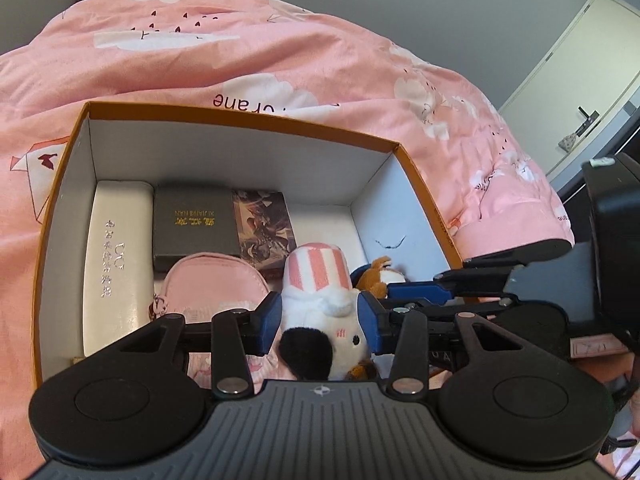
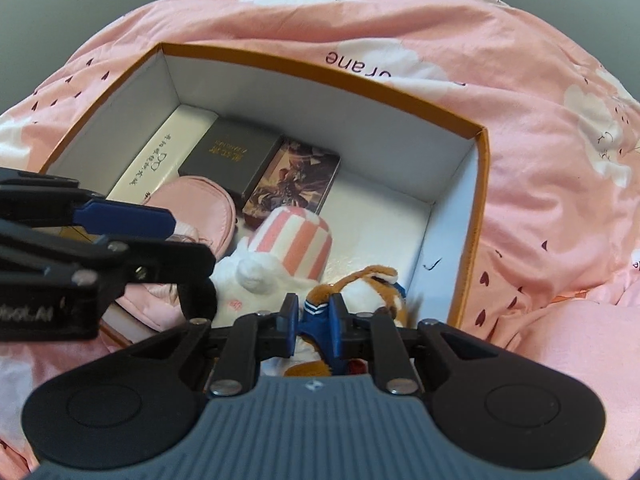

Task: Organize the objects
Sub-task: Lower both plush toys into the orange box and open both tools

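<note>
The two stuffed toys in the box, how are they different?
The white plush wears a pink-and-white striped hat; the brown plush is brown and white with blue clothing. The left gripper holds the white plush, the right gripper the brown plush. Both are inside the orange box.

Black linkage grippers (image 1: 319,322), blue jaws (silver rivets).

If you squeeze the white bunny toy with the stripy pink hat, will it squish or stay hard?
The bunny toy looks fluffy and stuffed, so it probably squishes between the left gripper. It's likely light, and its stripy hat may flop. It probably won't break.
</note>
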A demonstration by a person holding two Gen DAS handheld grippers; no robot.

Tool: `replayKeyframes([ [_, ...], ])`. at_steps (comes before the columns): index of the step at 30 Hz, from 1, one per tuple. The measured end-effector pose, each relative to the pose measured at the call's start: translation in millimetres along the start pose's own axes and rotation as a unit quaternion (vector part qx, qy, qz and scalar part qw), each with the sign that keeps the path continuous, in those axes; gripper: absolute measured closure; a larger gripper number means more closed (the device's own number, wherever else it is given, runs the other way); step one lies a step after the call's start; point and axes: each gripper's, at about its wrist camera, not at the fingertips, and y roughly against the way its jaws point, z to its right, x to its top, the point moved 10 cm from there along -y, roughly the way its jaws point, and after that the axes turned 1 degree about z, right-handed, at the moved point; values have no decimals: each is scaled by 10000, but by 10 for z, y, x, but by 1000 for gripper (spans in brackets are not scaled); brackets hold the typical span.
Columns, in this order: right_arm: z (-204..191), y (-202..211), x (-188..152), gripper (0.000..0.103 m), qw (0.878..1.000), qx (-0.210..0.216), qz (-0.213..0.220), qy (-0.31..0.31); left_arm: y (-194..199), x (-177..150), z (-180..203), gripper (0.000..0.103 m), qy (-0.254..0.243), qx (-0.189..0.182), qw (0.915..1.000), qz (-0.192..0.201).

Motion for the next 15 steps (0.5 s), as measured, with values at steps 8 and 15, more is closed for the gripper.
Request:
replayKeyframes([
  [8, -17, -25, -20, 85, 9999, -23, -80, -92, 107, -52, 42, 53, -4, -25, 10000, 18],
  [15, -50, 374, -21, 85, 9979, -124, 621, -155, 323, -67, 175, 53, -141, -114, 9996, 201],
])
